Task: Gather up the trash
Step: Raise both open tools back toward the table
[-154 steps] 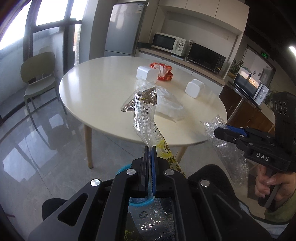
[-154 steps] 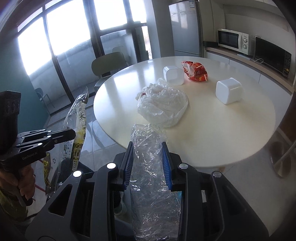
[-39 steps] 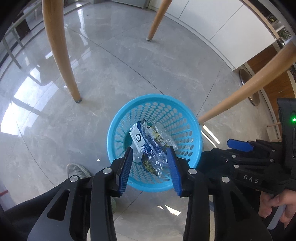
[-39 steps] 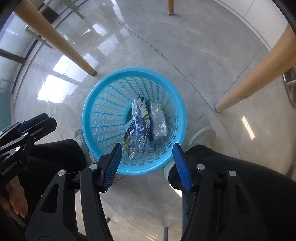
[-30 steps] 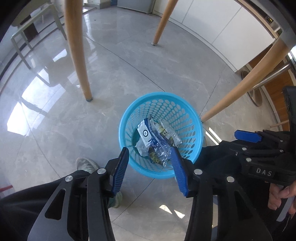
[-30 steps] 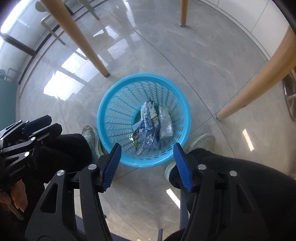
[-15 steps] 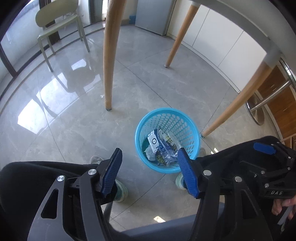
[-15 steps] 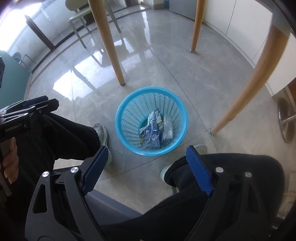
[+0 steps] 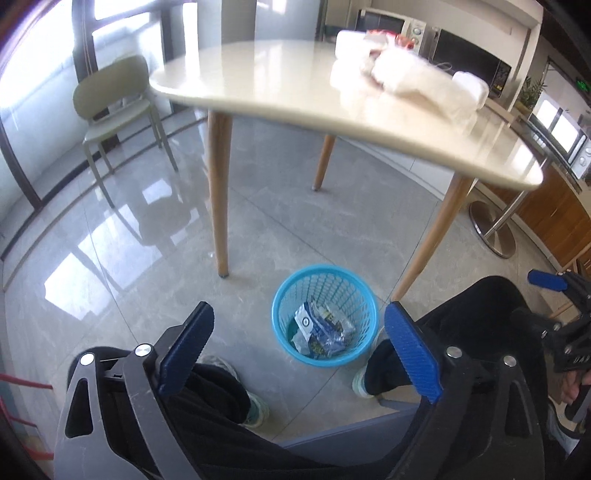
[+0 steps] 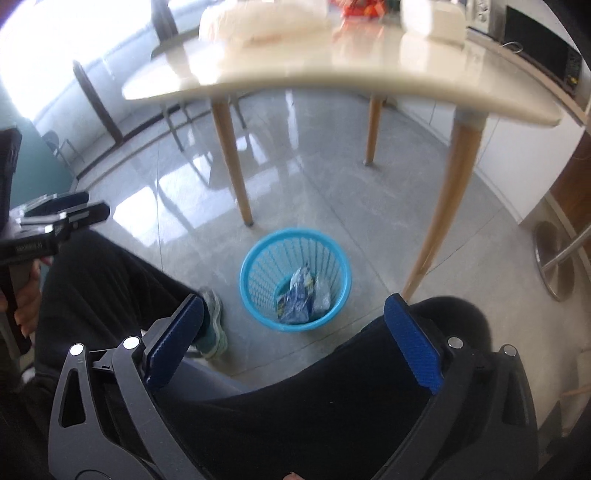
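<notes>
looking down from both wrist cams at a blue basket (image 9: 325, 315) on the grey floor (image 9: 110, 258), by the legs of the round table (image 9: 258, 66). left gripper (image 9: 299, 345) jaws opening, already spread wide, nothing between the blue pads. right gripper (image 10: 291, 334) same, jaws opening, wide apart, holding nothing. crumpled wrappers (image 9: 319, 332) lie in the bottom of the basket, well below both grippers; in the right view they read as a blue-white packet and a clear one side by side (image 10: 303, 291).

left view only: green chair (image 9: 118, 99) by the window, microwave (image 9: 391, 24) on the back counter, chrome stool base (image 9: 493, 230) at right, right gripper's blue tip poking in at the right edge (image 9: 545, 280) with a hand (image 9: 569, 380) under it. tabletop shows a white plastic bag (image 9: 413, 81), blurred, and white tubs near it.

right view only: the left gripper seen from the side at the left edge (image 10: 55, 221), fist (image 10: 26, 295) round its handle. also a red snack bag (image 10: 358, 7) at the top edge of the table, blurred.

both views: person's dark trouser legs (image 10: 295, 406) and a shoe (image 10: 212, 325) near the basket.
</notes>
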A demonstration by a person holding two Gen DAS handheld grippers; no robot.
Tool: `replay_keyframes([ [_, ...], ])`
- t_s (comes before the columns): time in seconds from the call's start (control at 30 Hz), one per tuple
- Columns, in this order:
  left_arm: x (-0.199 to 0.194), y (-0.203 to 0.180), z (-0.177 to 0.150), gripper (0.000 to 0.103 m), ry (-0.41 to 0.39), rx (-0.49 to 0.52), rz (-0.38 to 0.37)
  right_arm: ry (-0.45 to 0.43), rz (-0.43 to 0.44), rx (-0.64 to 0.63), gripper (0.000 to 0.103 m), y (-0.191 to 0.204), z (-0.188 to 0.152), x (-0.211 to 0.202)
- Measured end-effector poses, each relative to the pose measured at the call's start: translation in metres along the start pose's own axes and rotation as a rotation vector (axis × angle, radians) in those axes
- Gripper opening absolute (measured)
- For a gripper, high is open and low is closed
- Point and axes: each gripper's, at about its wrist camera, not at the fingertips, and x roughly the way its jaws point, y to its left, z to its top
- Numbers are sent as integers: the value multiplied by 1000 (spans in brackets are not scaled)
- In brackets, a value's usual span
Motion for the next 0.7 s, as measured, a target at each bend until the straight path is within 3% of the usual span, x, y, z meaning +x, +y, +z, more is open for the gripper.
replay_keyframes([
  [0.33, -31, -16, 43, 97, -145, 26, -34, -231, -60, -11, 94, -19, 56, -77],
  [0.7, -39, -52, 113, 97, -238, 64, -75, -354, -121, -26, 94, -37, 106, -106],
])
